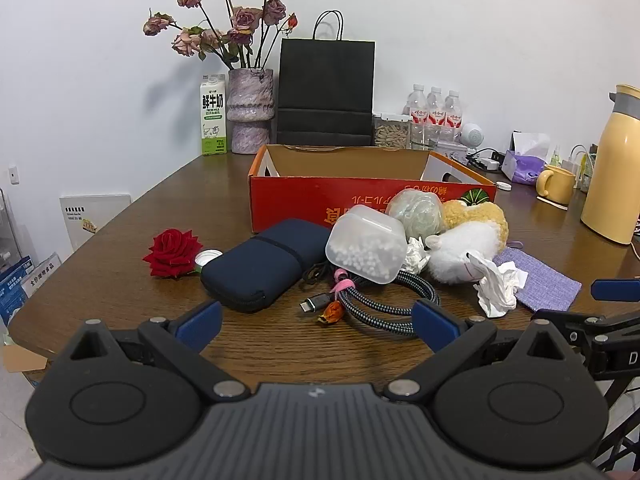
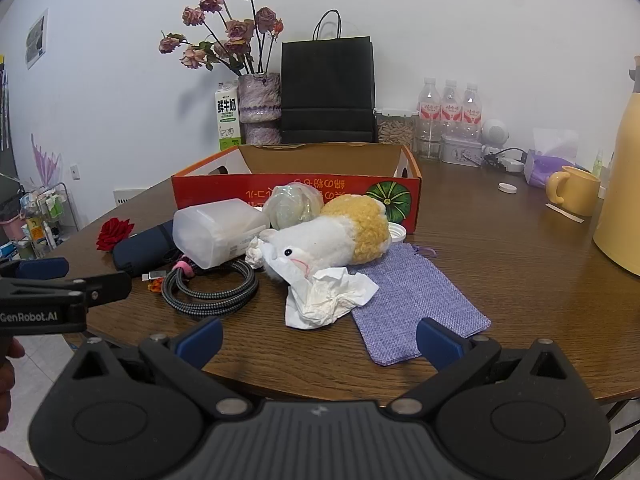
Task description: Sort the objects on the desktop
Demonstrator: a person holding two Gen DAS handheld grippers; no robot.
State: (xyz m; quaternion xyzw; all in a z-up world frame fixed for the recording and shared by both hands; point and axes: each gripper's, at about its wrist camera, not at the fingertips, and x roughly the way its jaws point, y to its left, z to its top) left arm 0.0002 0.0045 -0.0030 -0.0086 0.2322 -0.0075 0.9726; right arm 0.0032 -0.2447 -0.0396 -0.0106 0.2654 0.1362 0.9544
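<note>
1. Left gripper [image 1: 318, 322] and right gripper [image 2: 319, 338] hover at the near edge of the worktop [image 1: 120, 272]; both spread wide, empty, touching nothing.
2. Box [image 1: 360, 196] stands behind the pile; likely the destination.
3. Best to lift the top things first: plush toy [image 2: 332, 236]; pouch [image 1: 260, 264]; cable [image 1: 384, 300]; tissue [image 2: 328, 296].

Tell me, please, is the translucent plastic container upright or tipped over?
Tipped over: the translucent container lies on its side against the red box.
</note>
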